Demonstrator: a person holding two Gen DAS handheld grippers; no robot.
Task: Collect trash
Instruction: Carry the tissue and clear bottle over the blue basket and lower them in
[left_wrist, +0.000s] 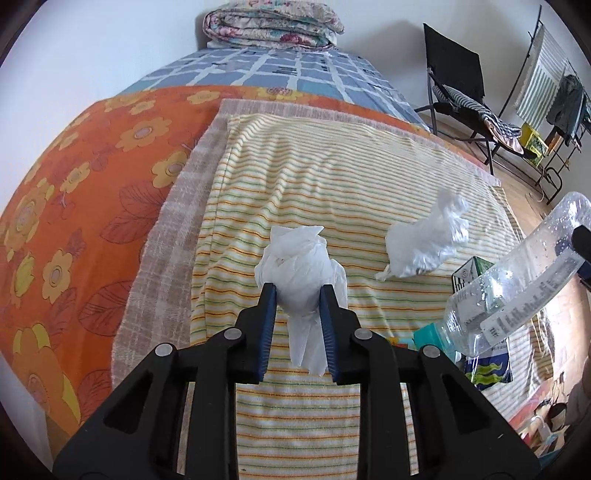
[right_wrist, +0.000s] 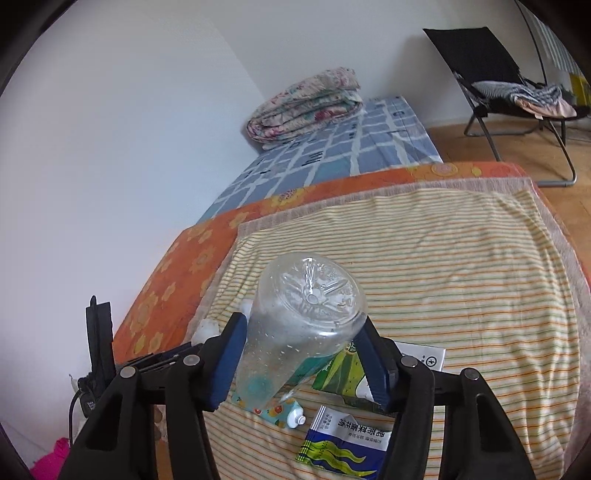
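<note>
Above the bed's striped towel (left_wrist: 332, 184), we hold a crumpled tissue (left_wrist: 295, 273) clamped in our left hand-held gripper (left_wrist: 297, 295); our right hand-held gripper (right_wrist: 301, 341) grips a clear bottle (right_wrist: 299, 325), base forward.

You're facing a bed (left_wrist: 110, 192) set against a plain white wall (right_wrist: 129, 129). A yellow striped towel (left_wrist: 314, 177) lies over an orange flowered cover (left_wrist: 74, 184), and beyond that you see a blue checked sheet (left_wrist: 277, 70) with a folded floral quilt (left_wrist: 273, 24) at the far end. To your right, a black folding chair (right_wrist: 480, 62) draped with striped cloth stands on the wooden floor (right_wrist: 517, 147). A drying rack (left_wrist: 546, 85) hung with laundry stands near it. Soft daylight fills the room.
</note>
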